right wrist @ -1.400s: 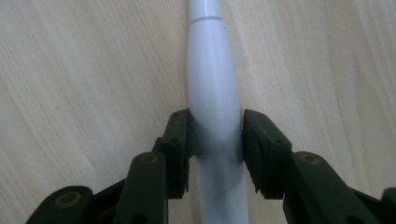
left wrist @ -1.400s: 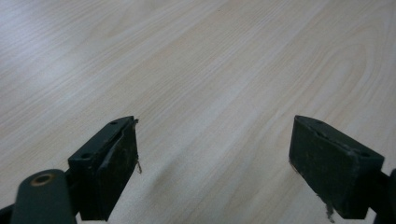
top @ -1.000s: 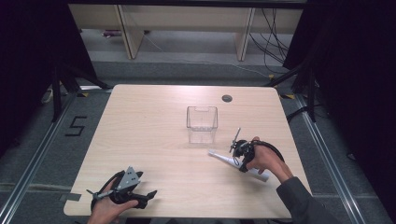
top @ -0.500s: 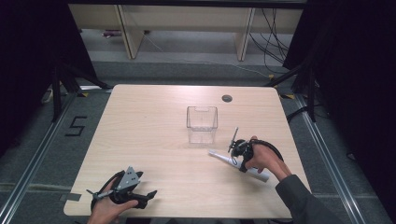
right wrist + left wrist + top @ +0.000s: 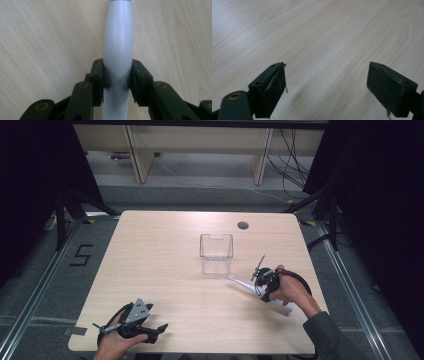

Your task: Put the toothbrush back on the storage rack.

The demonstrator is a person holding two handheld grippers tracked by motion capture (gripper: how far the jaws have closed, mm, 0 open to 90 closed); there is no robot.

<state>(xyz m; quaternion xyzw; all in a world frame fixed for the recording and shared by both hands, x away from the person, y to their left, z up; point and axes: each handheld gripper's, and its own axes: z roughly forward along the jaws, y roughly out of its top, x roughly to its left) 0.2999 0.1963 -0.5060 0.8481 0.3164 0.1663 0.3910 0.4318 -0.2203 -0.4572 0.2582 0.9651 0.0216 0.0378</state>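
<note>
Right gripper view: my right claw (image 5: 117, 82) clamps white toothbrush handle (image 5: 118, 45) mid-body for balance; left claw (image 5: 327, 87) idles open on surface (image 5: 324, 32).

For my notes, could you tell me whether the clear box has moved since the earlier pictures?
No. The clear box sits at the same spot, below and left of the table's dark hole.

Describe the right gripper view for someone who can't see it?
Two black jaws of the right gripper are clamped on the handle of a smooth white toothbrush-like tool, which runs straight up out of the frame. Pale wood-grain table lies behind it.
</note>
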